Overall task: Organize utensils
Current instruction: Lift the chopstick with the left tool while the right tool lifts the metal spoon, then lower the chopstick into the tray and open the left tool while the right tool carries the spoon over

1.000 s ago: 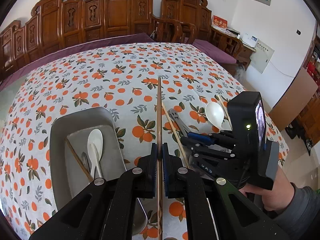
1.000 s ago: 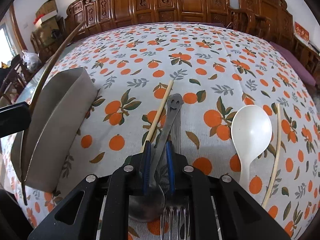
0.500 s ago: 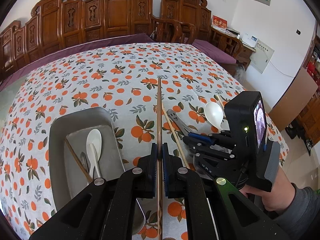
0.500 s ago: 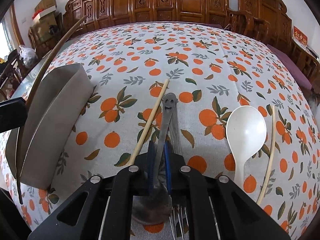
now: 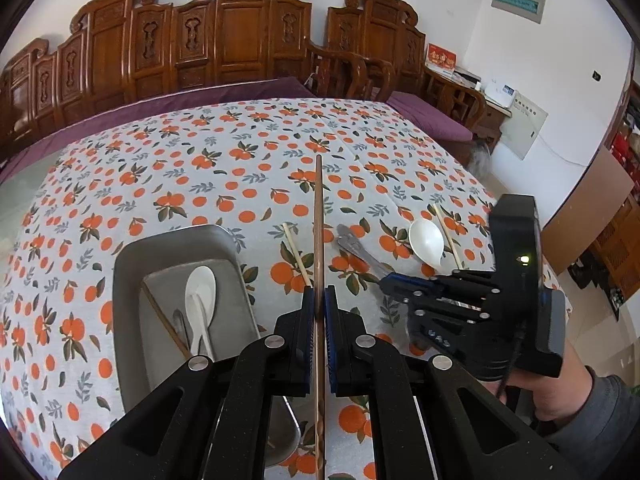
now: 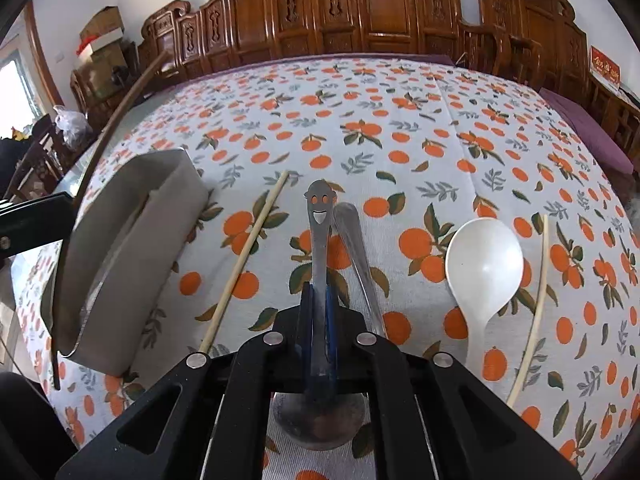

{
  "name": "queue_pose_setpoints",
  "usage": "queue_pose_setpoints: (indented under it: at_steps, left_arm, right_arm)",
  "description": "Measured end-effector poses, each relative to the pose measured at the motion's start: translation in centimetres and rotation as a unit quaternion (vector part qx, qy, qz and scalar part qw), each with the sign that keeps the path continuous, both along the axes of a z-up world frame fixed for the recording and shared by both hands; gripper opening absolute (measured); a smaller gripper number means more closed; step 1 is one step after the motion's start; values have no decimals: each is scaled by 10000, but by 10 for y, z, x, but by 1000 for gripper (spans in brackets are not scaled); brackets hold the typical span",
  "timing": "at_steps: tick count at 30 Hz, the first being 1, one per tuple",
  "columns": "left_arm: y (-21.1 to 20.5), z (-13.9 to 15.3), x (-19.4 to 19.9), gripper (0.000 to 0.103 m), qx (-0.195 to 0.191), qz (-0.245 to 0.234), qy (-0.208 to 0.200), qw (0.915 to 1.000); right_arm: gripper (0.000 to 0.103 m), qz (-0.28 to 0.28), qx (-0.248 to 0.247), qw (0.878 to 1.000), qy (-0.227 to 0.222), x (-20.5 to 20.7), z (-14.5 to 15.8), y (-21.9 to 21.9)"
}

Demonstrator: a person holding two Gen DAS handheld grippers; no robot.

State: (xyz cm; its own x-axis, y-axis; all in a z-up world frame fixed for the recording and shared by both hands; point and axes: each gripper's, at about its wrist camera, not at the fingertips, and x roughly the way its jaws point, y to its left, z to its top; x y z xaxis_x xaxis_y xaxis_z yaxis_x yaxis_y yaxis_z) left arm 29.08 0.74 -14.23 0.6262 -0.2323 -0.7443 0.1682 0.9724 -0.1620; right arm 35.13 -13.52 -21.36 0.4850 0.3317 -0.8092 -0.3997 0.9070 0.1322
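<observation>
My left gripper (image 5: 319,308) is shut on a long dark brown chopstick (image 5: 319,220) that points straight ahead over the table. To its left lies a grey tray (image 5: 132,264) holding a white spoon (image 5: 200,292), a dark chopstick (image 5: 164,320) and a small metal utensil (image 5: 180,322). The jaws of my right gripper (image 6: 319,300) are closing on the handle of a metal spoon (image 6: 319,232) with a smiley face, and the blue pads press its sides. The spoon's bowl (image 6: 320,420) sits under the gripper body.
On the orange-print tablecloth lie a second metal handle (image 6: 356,240), a pale chopstick (image 6: 248,252), a white spoon (image 6: 484,264) and another pale chopstick (image 6: 536,300). The tray (image 6: 132,240) stands left of the right gripper. Carved wooden chairs line the far table edge.
The right jaws have narrowed from a loose gap to pressing on the spoon handle, which now stands straight between them. The left gripper and its chopstick have not moved.
</observation>
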Motion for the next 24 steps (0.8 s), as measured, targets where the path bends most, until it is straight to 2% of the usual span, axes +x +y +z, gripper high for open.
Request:
queue_pose_setpoints:
  at_steps: [24]
  left_arm:
    - [59,1,-7,4,143,666,31,9977]
  right_arm:
    - [7,465,580,9959,-509,-41,51,-3]
